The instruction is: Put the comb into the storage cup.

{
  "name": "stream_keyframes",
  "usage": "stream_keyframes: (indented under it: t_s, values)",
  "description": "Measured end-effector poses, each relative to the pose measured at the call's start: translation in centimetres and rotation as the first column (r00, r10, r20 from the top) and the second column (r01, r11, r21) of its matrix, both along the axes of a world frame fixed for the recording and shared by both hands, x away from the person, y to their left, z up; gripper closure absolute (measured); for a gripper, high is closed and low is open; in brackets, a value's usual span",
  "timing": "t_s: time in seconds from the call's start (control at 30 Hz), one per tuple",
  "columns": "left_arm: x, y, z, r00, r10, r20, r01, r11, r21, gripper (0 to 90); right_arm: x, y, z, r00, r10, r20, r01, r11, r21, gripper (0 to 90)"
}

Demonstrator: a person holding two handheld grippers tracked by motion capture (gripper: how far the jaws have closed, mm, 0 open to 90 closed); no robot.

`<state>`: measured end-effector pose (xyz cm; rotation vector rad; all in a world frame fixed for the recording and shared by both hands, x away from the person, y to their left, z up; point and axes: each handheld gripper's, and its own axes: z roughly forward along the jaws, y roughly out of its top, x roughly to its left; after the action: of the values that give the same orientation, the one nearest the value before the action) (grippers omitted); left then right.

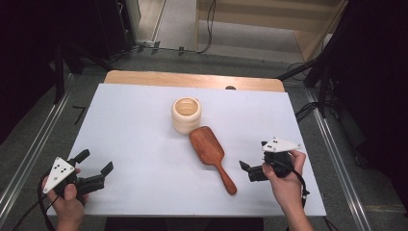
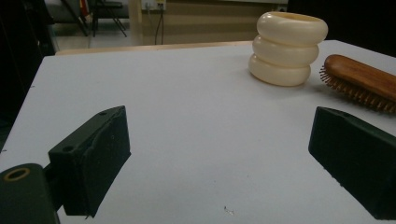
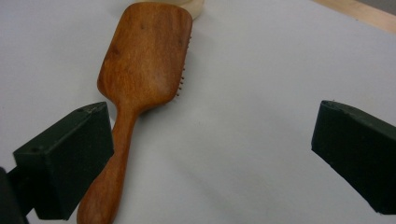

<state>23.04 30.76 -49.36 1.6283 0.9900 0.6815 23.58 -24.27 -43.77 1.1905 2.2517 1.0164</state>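
right gripper (image 1: 246, 169): jaws wide apart, nothing between them; held above the worktop near its right edge, toward the front, pointing left at the brush handle.
right gripper view: brush handle passes just beside one jaw, not touching; bare white surface between the jaws.
left gripper (image 1: 97, 168): jaws spread wide, empty; sits at the front left corner of the worktop, pointing right and slightly to the back.
left gripper view: bare worktop between the jaws; cup and brush head lie beyond, toward the far side.
hairbrush (image 1: 211, 156): wooden paddle brush, flat on the worktop, right of centre, bristles down, smooth back up.
hairbrush axis: diagonal; head toward the centre and back, handle tip toward the front right.
cup (image 1: 186, 114): cream, ribbed in three rings, upright, open top; centre of the worktop, back half. Brush head is just beside its base; contact unclear.
worktop (image 1: 139, 130): white sheet over a wooden table, wood strip showing along the back edge.
open room: whole left half bare between the left gripper and the cup; front edge bare left of the handle tip; narrow bare strip along the right edge behind the right gripper.
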Motion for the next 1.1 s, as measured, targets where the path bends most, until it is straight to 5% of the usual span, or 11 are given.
stream_keyframes:
  t_s: [0.37,0.9,1.1]
  values:
    - [-0.1,0.1,0.1,0.9999,0.006,0.008,-0.006,0.9999,-0.009,5.1,1.8,3.0,-0.3,0.9946,0.035,-0.098,-0.042,0.996,-0.074,0.0]
    - [-0.1,0.2,0.2,1.0000,0.008,0.004,-0.008,0.9998,-0.019,0.0,3.3,5.8,-1.6,0.9783,0.031,-0.205,-0.054,0.993,-0.108,0.0]
    - [-0.1,0.3,0.2,0.9999,0.010,0.005,-0.010,0.9997,-0.021,0.0,3.7,6.6,-2.5,0.9625,0.030,-0.270,-0.059,0.993,-0.102,0.0]
